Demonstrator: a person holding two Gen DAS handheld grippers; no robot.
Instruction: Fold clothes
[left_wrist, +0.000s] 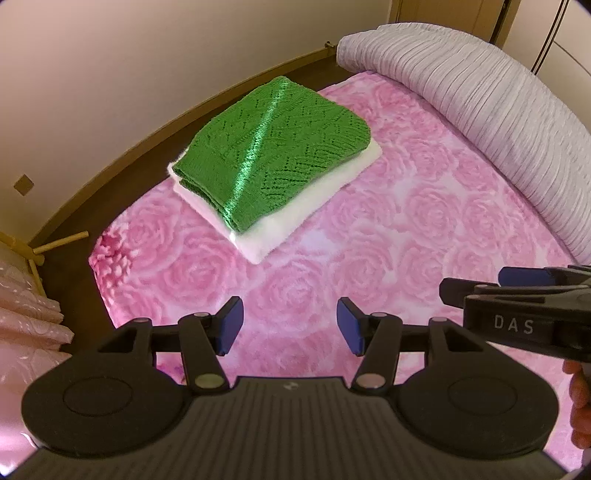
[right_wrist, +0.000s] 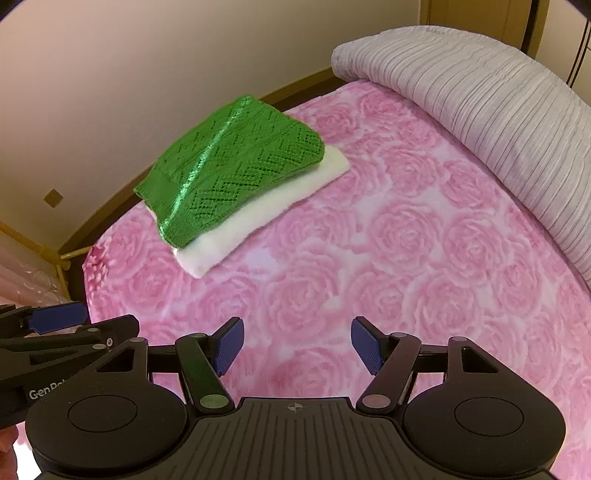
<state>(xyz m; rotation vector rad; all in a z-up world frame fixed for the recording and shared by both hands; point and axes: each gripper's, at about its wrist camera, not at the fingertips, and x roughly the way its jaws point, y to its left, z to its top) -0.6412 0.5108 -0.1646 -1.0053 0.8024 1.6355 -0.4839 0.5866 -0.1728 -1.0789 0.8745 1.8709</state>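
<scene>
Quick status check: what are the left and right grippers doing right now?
Left gripper: open, holding nothing.
Right gripper: open, holding nothing.

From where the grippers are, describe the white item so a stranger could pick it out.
On the pink rose-print bed cover, towards the wall-side edge, sits a two-piece stack. The white folded garment lies at the bottom, plain and fluffy, under the green knitted sweater.
</scene>
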